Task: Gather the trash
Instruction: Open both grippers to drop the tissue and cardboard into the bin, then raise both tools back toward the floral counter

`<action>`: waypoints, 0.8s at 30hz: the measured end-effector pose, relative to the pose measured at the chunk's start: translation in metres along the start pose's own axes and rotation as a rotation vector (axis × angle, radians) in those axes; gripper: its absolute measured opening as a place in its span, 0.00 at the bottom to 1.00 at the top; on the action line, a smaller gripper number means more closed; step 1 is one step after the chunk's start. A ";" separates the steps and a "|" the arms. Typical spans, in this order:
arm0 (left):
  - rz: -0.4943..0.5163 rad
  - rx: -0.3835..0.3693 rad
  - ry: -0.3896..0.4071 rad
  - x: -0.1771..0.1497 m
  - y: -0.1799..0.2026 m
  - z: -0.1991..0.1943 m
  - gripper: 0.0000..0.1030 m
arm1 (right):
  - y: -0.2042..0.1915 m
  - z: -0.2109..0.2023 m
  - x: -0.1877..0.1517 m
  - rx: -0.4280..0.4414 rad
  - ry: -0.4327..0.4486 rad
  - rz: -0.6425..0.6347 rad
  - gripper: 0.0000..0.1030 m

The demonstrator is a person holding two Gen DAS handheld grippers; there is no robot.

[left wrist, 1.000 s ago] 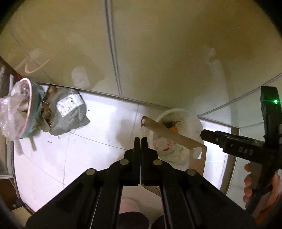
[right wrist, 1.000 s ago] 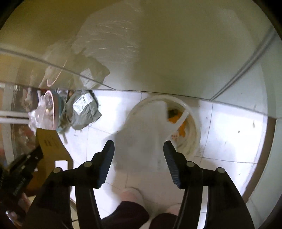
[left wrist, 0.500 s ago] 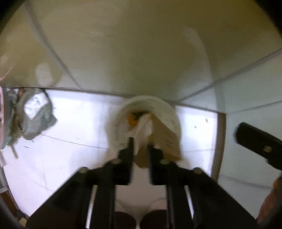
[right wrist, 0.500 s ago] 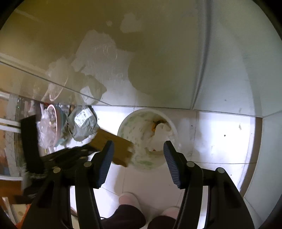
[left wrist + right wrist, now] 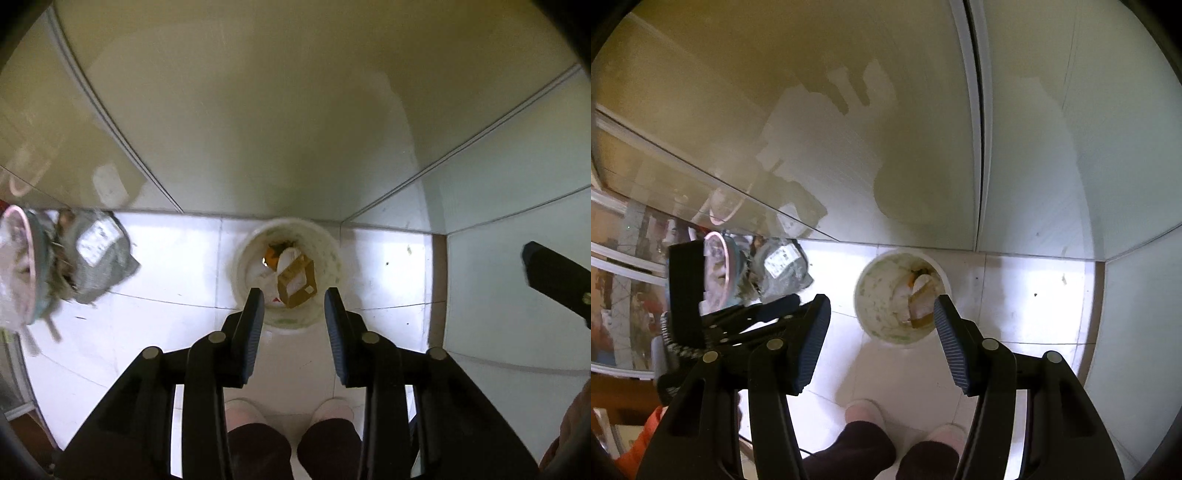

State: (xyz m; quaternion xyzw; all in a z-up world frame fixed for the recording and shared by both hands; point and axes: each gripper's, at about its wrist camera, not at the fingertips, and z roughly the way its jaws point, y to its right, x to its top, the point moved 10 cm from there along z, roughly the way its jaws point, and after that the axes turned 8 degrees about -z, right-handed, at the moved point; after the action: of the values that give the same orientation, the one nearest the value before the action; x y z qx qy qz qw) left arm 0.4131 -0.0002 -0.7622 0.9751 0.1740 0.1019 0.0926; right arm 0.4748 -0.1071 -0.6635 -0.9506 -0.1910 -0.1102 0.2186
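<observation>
Cardboard piece — upright in bin

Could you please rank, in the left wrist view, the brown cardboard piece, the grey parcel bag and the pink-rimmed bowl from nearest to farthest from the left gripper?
Measured from the left gripper:
1. Brown cardboard piece, just ahead, lying inside the white round bin.
2. Grey parcel bag with white label, on the floor, well to the left.
3. Pink-rimmed bowl, at the far left edge.
</observation>
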 end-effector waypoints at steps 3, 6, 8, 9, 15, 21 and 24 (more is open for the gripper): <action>0.017 -0.002 0.046 0.006 0.010 -0.064 0.31 | -0.018 -0.034 0.009 0.001 0.021 -0.007 0.53; 0.016 -0.020 0.080 0.011 0.021 -0.122 0.31 | -0.040 -0.076 0.021 0.003 0.046 -0.018 0.53; 0.018 -0.030 0.101 0.015 0.028 -0.158 0.31 | -0.058 -0.108 0.030 -0.001 0.069 -0.026 0.53; 0.019 -0.037 0.112 0.016 0.032 -0.176 0.31 | -0.066 -0.126 0.035 -0.006 0.082 -0.030 0.53; 0.058 -0.081 0.213 0.031 0.055 -0.305 0.31 | -0.108 -0.222 0.062 -0.048 0.183 -0.044 0.53; 0.122 -0.132 0.347 0.056 0.077 -0.423 0.36 | -0.134 -0.305 0.081 -0.117 0.300 -0.035 0.53; 0.154 -0.154 0.413 0.068 0.083 -0.466 0.38 | -0.141 -0.338 0.091 -0.155 0.359 -0.019 0.53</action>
State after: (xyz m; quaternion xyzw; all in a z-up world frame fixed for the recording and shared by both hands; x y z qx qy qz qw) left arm 0.3941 0.0149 -0.2842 0.9339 0.1060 0.3191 0.1211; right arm 0.4562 -0.1157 -0.2870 -0.9279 -0.1486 -0.2943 0.1743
